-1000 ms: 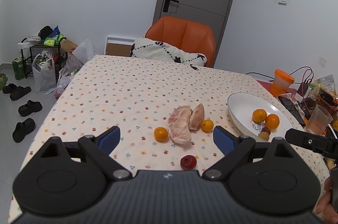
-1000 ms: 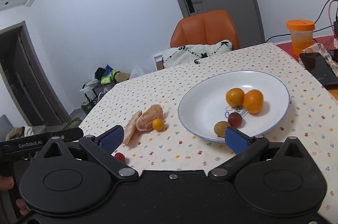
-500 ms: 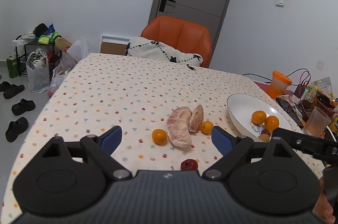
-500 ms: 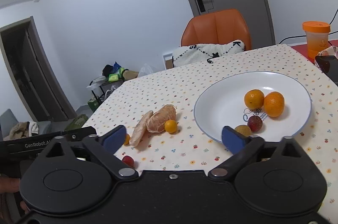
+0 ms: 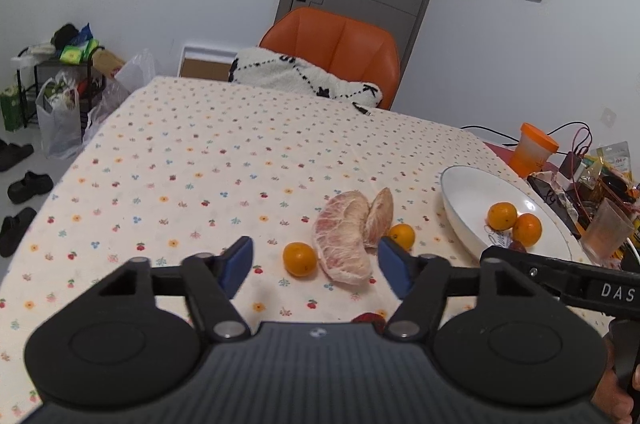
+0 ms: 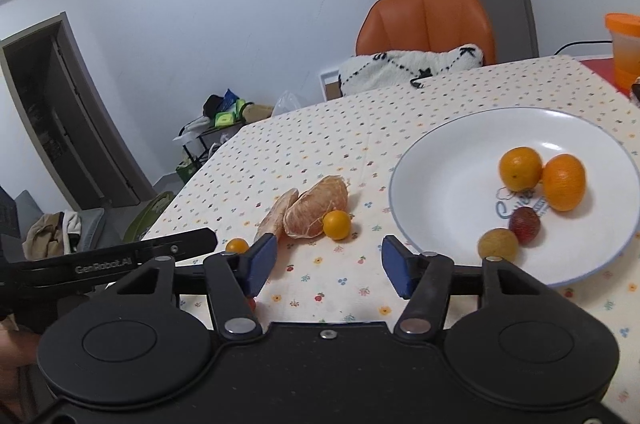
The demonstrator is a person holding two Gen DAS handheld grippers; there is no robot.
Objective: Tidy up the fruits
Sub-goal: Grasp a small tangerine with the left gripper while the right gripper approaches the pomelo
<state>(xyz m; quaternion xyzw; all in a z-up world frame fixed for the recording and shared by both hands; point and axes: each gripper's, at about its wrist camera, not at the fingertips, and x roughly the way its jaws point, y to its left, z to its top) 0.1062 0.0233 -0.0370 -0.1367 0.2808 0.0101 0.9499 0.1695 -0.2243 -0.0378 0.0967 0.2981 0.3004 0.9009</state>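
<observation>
Fruits lie loose on the desk [image 5: 192, 160] ahead of the left gripper [image 5: 316, 266]: two peeled pomelo pieces [image 5: 348, 230] touching each other straight ahead between its fingertips, a small orange [image 5: 299, 259] just beside them to the left, another small orange [image 5: 402, 236] by the right fingertip, and a dark red fruit [image 5: 370, 317] half hidden under the gripper body. The left gripper stands wide and empty. The right gripper [image 6: 329, 266] is also wide apart, holding nothing, over bare cloth; the pomelo pieces sit ahead and slightly left of it, the white plate [image 6: 444, 160] ahead to its right.

Since a second ago both grippers have come lower and closer to the fruit, and their fingers have narrowed somewhat; the fruits themselves have not moved.

The plate holds two oranges [image 6: 540, 176] touching each other, a dark red fruit [image 6: 525, 225] and a yellowish-brown one [image 6: 498, 244] near its front rim. An orange-lidded cup [image 5: 534, 150] and clutter stand beyond the plate, an orange chair [image 5: 336, 44] past the desk's far edge.
</observation>
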